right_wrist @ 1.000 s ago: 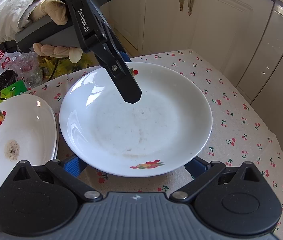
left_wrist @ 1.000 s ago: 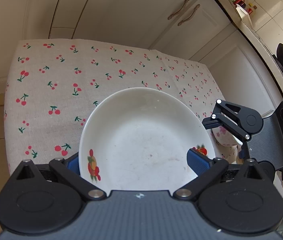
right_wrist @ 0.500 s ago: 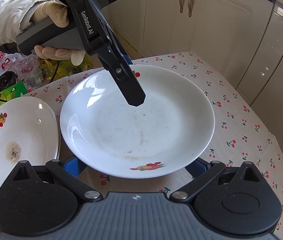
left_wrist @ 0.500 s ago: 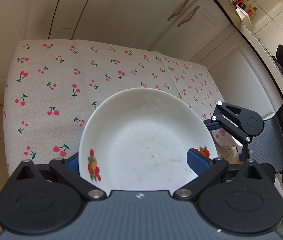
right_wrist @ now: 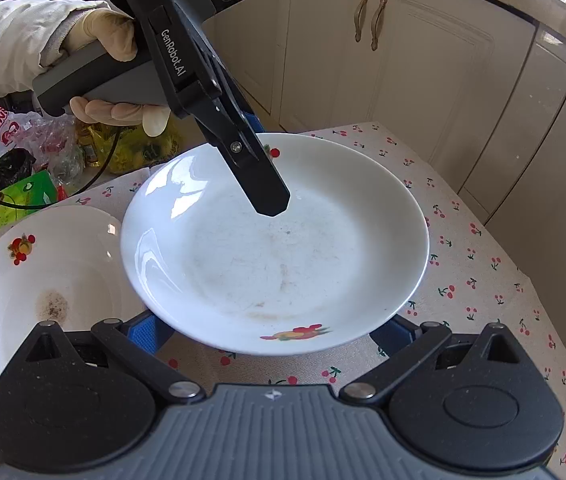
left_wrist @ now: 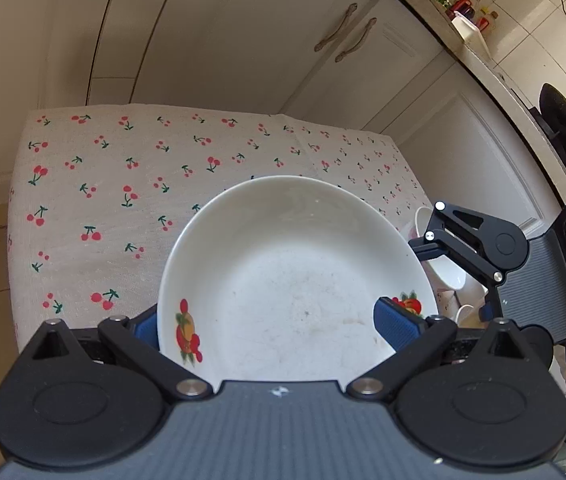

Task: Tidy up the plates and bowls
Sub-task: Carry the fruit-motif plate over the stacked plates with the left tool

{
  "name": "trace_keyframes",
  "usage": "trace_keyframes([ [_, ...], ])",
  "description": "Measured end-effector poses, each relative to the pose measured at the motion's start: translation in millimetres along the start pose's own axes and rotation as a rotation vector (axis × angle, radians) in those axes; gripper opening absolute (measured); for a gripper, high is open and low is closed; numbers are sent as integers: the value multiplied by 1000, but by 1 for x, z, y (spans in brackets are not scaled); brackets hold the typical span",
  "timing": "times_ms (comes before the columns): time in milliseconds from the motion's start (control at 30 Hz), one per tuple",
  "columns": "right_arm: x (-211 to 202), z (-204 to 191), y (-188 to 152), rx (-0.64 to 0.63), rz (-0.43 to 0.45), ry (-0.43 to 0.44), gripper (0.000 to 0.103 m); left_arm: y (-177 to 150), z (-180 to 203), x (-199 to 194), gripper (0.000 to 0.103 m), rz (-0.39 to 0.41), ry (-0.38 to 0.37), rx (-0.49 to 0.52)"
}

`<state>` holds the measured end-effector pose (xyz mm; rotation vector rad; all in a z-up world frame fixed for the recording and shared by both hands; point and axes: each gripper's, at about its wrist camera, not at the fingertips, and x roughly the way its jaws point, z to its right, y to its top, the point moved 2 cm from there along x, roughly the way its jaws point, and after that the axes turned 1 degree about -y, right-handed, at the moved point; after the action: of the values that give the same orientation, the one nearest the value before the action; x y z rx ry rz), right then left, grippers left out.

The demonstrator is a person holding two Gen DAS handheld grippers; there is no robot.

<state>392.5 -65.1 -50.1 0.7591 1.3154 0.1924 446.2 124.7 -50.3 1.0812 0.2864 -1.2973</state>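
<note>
In the left wrist view, the left hand-held gripper [left_wrist: 279,326] sits at the bottom of the frame with its blue pads [left_wrist: 393,322] clamped on the near rim of a white plate [left_wrist: 291,276], one pad over the inside of the plate at lower right and the other behind the rim at lower left. The plate fills the centre of the frame, tilted up above the cherry-print cloth on the counter [left_wrist: 123,184], with a fruit print at its lower left rim and another by the right pad. At the right edge the right hand-held gripper [left_wrist: 479,276] reaches in beside the plate, and white cups [left_wrist: 449,276] show just behind it. Cream cabinet doors [left_wrist: 243,40] fill the upper frame. In the right wrist view, the right hand-held gripper [right_wrist: 273,330] at the bottom stands wide apart, its blue pads [right_wrist: 147,330] showing on either side beneath the plate's [right_wrist: 275,252] near rim; whether they touch it I cannot tell. The left hand-held gripper [right_wrist: 259,148] comes down from the upper left, held by a gloved hand [right_wrist: 111,76], gripping the plate's far rim. At lower left a second plate [right_wrist: 39,292], with a brown stain at its centre, lies on the counter [right_wrist: 483,280], partly under the held plate. Bags and packets [right_wrist: 23,152] crowd the left edge.
</note>
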Motion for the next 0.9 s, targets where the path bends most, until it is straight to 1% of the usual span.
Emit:
trace_keyframes([
  [400,-41,-35,-3,4,34,-15,103,-26,41,-36,100,22,18,31],
  [900,-74,-99,-21,23,54,-33,103,-90,81,-67,100,34,18,34],
])
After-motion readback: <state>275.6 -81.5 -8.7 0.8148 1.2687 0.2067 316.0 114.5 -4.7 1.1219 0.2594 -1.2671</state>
